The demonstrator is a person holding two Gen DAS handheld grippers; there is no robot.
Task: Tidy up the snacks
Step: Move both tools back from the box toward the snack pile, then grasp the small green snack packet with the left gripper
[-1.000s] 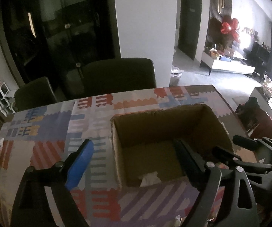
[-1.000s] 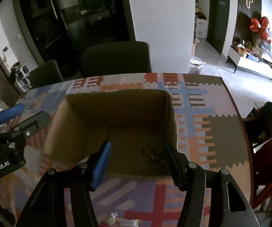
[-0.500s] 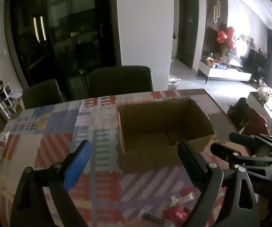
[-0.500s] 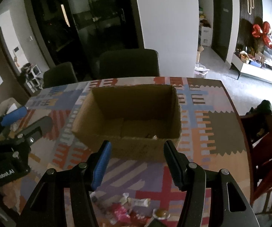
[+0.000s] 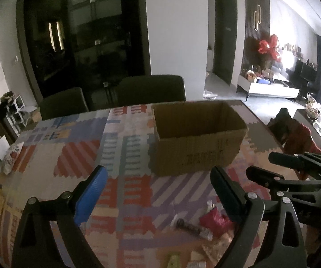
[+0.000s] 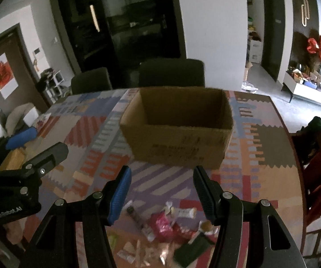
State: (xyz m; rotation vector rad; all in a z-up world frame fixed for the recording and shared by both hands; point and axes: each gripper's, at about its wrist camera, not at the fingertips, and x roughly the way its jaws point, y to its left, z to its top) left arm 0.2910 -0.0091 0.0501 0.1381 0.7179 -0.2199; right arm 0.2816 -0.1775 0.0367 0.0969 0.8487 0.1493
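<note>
I hold both tilted down over the desk point(image 6: 261, 134): left hand-held gripper point(image 5: 158, 185) wide and empty; right hand-held gripper point(image 6: 161, 182), jaws just widening, empty above snacks point(image 6: 164, 225) at 6 o'clock of the box point(image 6: 178, 129).

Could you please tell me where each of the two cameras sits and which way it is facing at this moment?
Left wrist: sits on the left gripper, looking forward and down across the patterned table at the cardboard box; its own open fingers frame the view, and the right gripper shows at the right edge.
Right wrist: sits on the right gripper, facing the same box head-on; its own open fingers and the left gripper at left show.
Shared: the box, the table, the snack pile and the dark chairs behind.
</note>
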